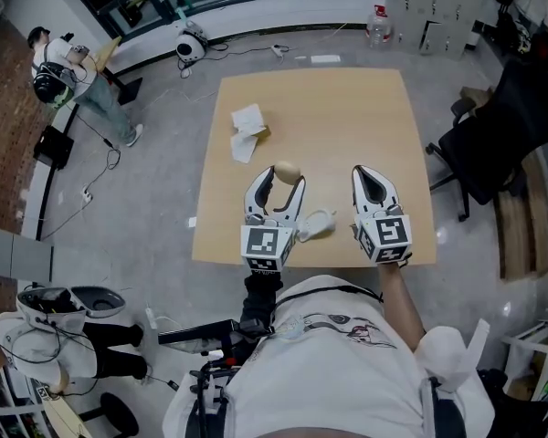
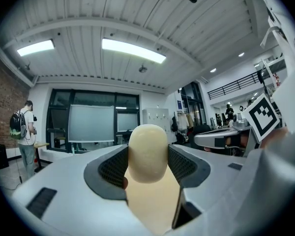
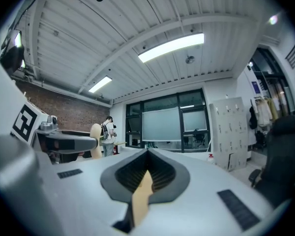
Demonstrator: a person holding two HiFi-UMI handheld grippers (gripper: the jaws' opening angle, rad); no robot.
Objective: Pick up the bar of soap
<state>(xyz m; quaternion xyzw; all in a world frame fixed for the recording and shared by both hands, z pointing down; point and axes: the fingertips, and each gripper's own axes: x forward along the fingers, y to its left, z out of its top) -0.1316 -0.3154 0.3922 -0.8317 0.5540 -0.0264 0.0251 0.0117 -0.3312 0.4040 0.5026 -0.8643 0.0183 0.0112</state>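
The bar of soap [image 1: 287,170] is a cream oval lump held off the wooden table [image 1: 347,117] near its front edge. My left gripper [image 1: 276,179] is shut on it, and in the left gripper view the soap [image 2: 147,154] stands upright between both black pads [image 2: 113,168]. My right gripper [image 1: 371,179] hovers to the right of it, shut with nothing in it. In the right gripper view the right gripper [image 3: 147,156] points level into the room, and the soap [image 3: 95,140] shows at the left.
A crumpled white wrapper [image 1: 247,131] lies on the table's left half. A small white object [image 1: 318,224] sits at the front edge between the grippers. A black office chair [image 1: 507,126] stands right of the table. A person [image 1: 73,76] stands far left.
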